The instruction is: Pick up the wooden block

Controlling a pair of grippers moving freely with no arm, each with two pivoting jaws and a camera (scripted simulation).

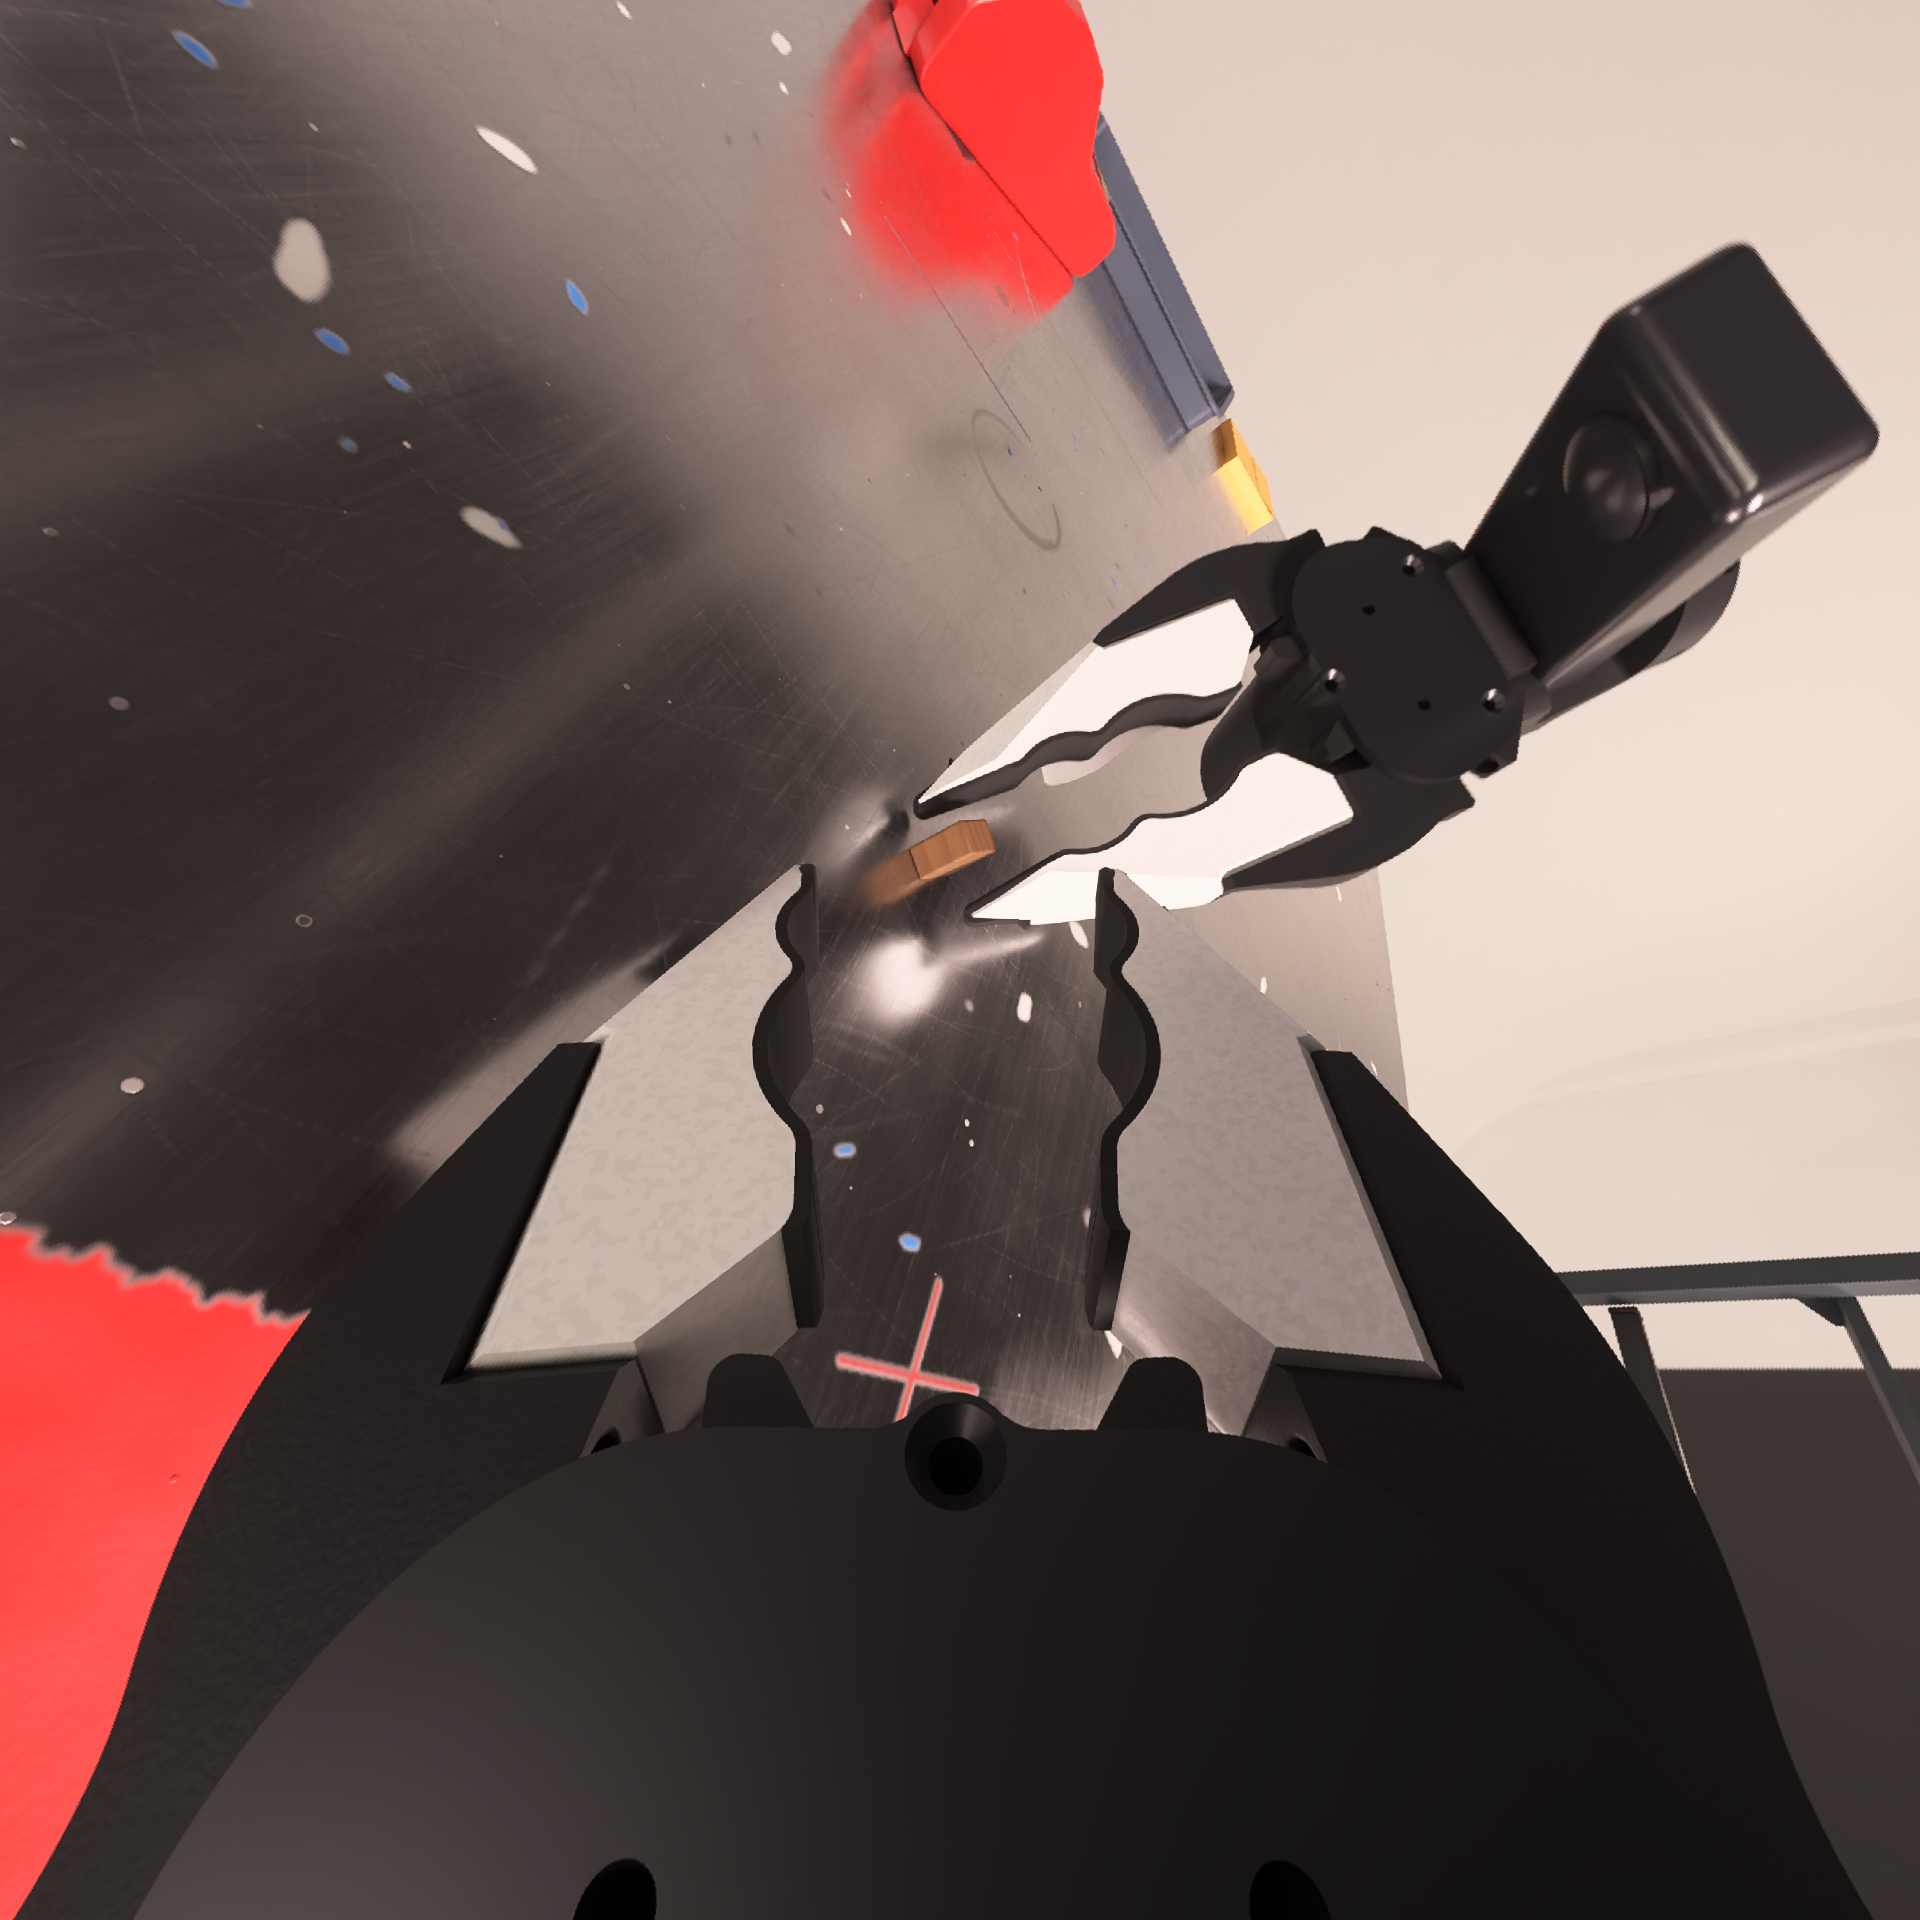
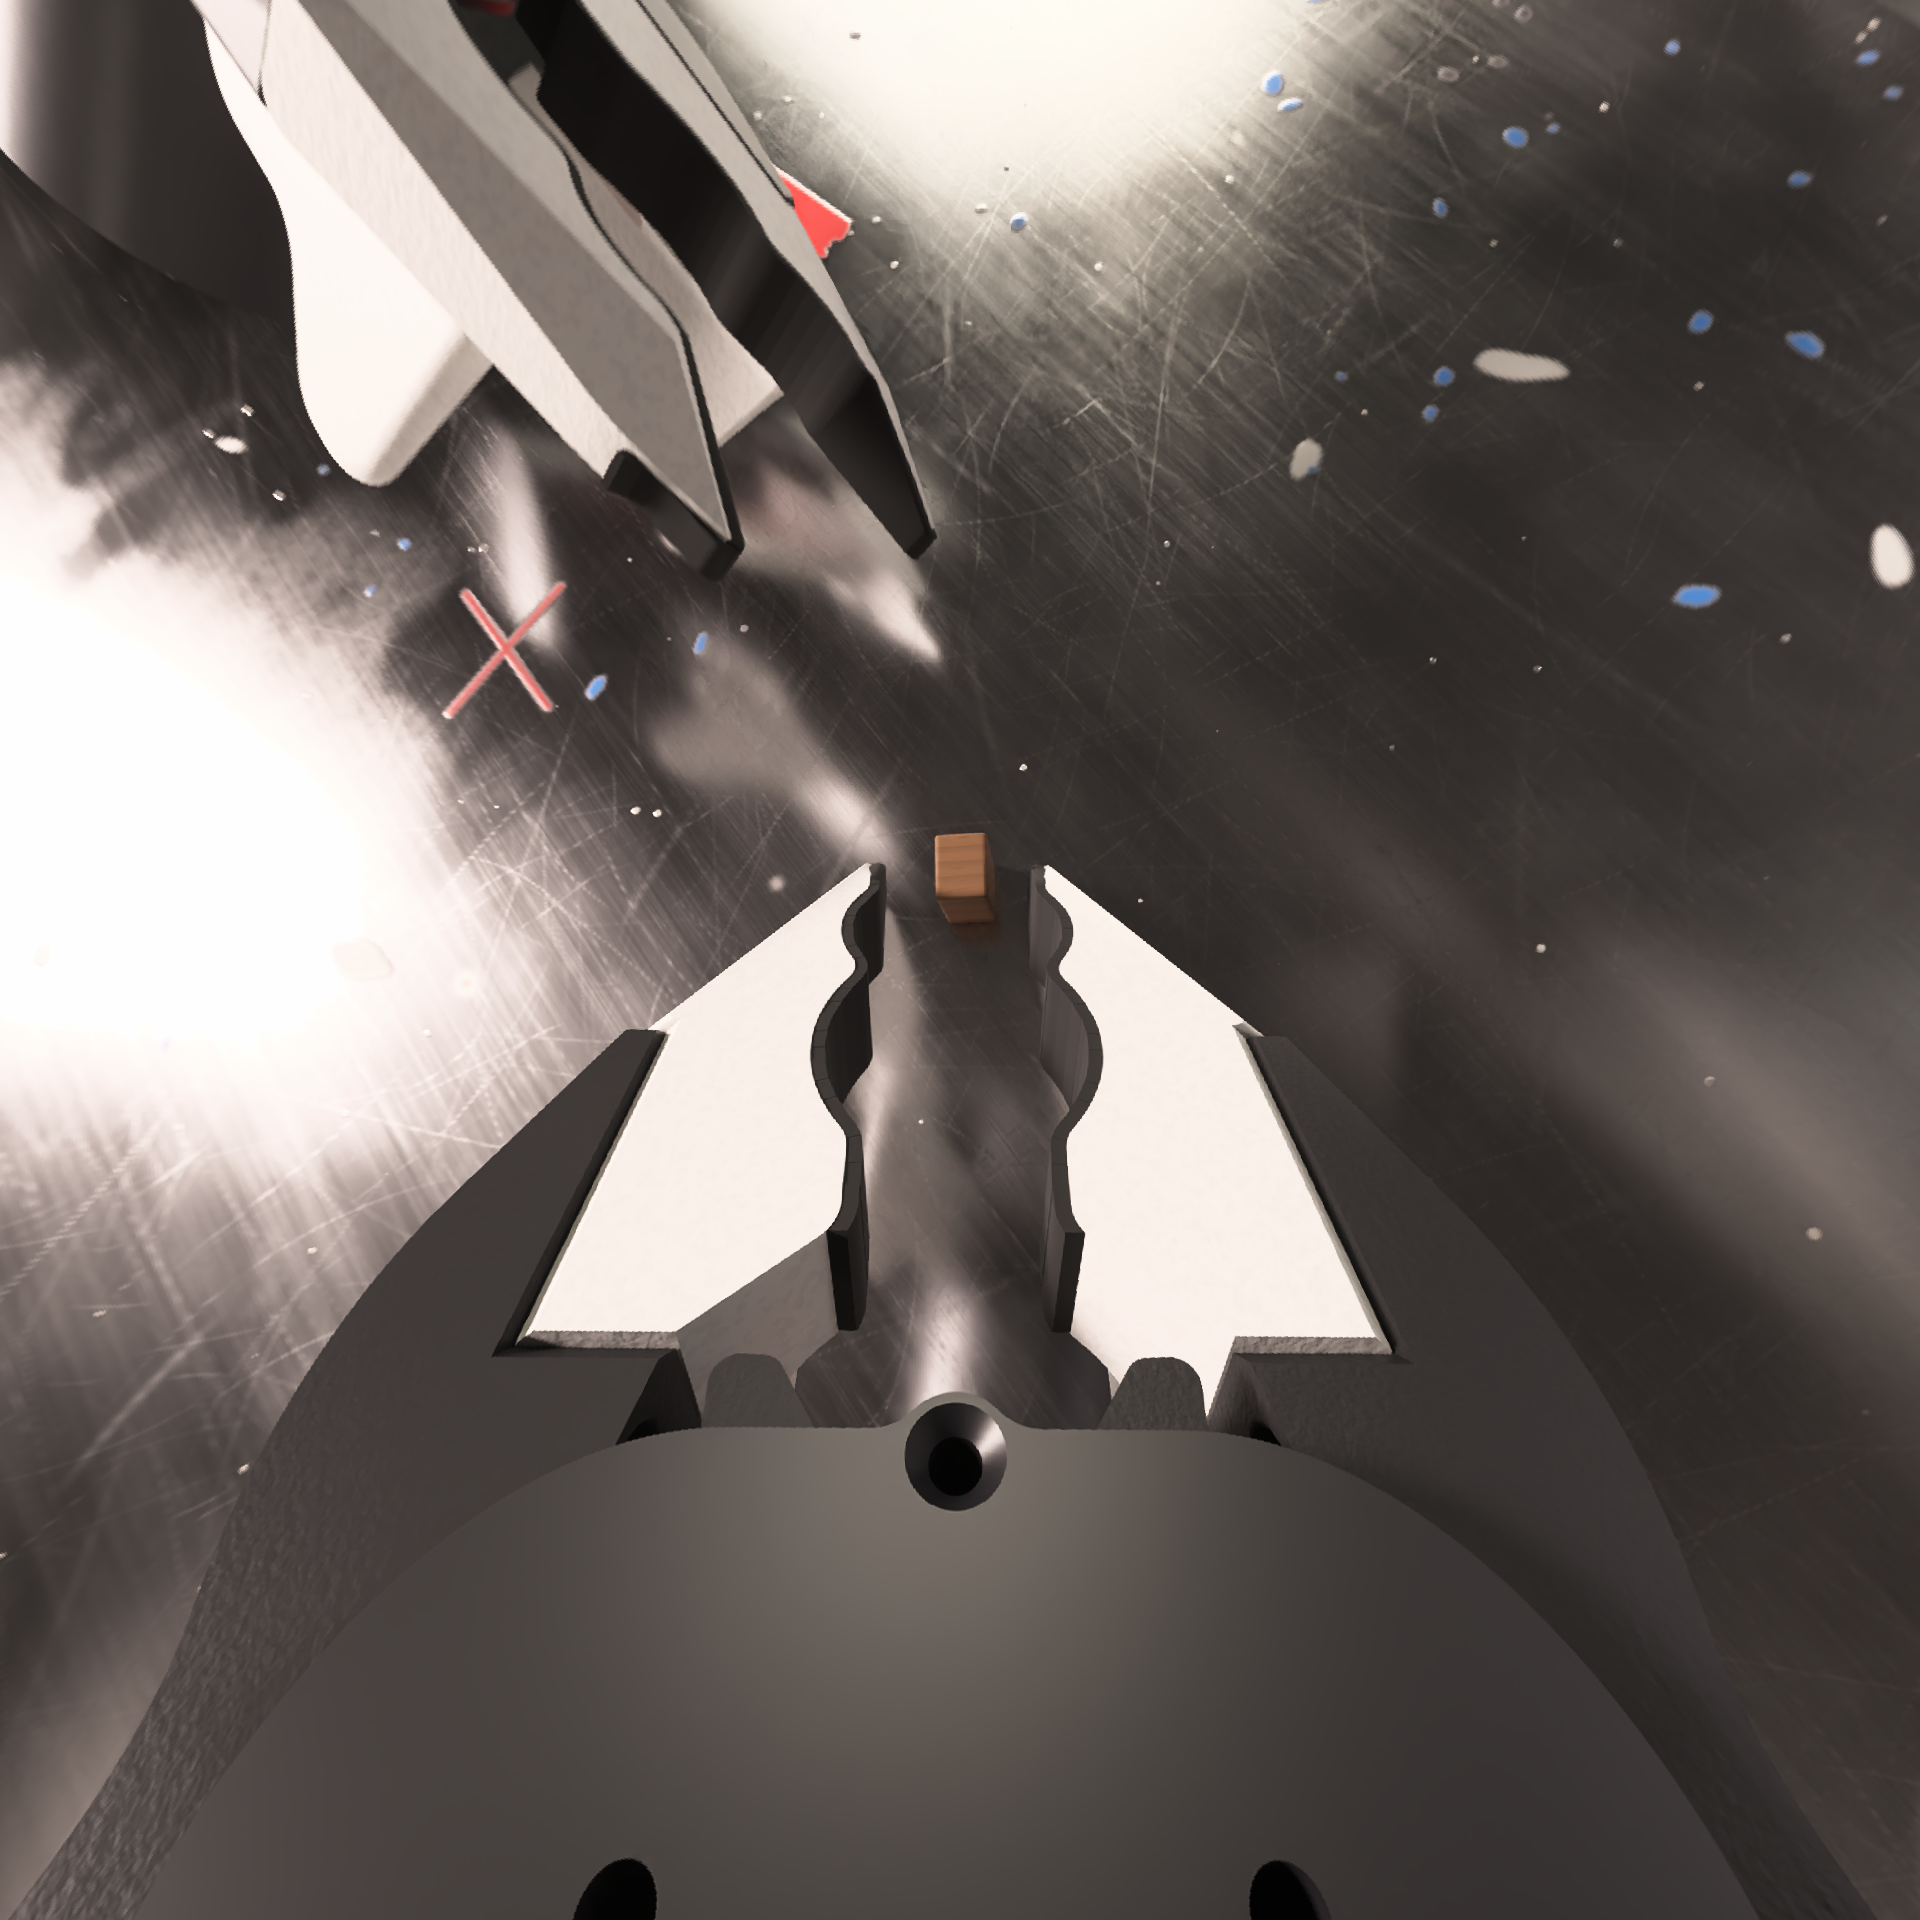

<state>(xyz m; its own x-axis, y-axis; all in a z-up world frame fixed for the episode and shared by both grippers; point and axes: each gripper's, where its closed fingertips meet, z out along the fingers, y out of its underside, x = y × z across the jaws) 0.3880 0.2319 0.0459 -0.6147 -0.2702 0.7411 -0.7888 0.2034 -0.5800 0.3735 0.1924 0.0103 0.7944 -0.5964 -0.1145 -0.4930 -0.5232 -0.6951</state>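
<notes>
A small wooden block (image 2: 960,878) lies on a scratched, shiny metal table (image 2: 1351,727). In the right wrist view it sits just past and between my right gripper's open fingertips (image 2: 956,878), untouched. In the left wrist view the block (image 1: 948,850) lies beyond my left gripper (image 1: 954,883), which is open and empty. There the right gripper (image 1: 951,857) reaches in from the right, its fingertips on either side of the block. The left gripper's tips (image 2: 821,545) show farther off at the upper left of the right wrist view.
A red cross mark (image 2: 506,651) is on the table, also between the left fingers (image 1: 909,1377). A red object (image 1: 997,145), a grey-blue rail (image 1: 1164,312) and a yellow piece (image 1: 1242,478) lie along the far edge. Red patch (image 1: 94,1507) at lower left.
</notes>
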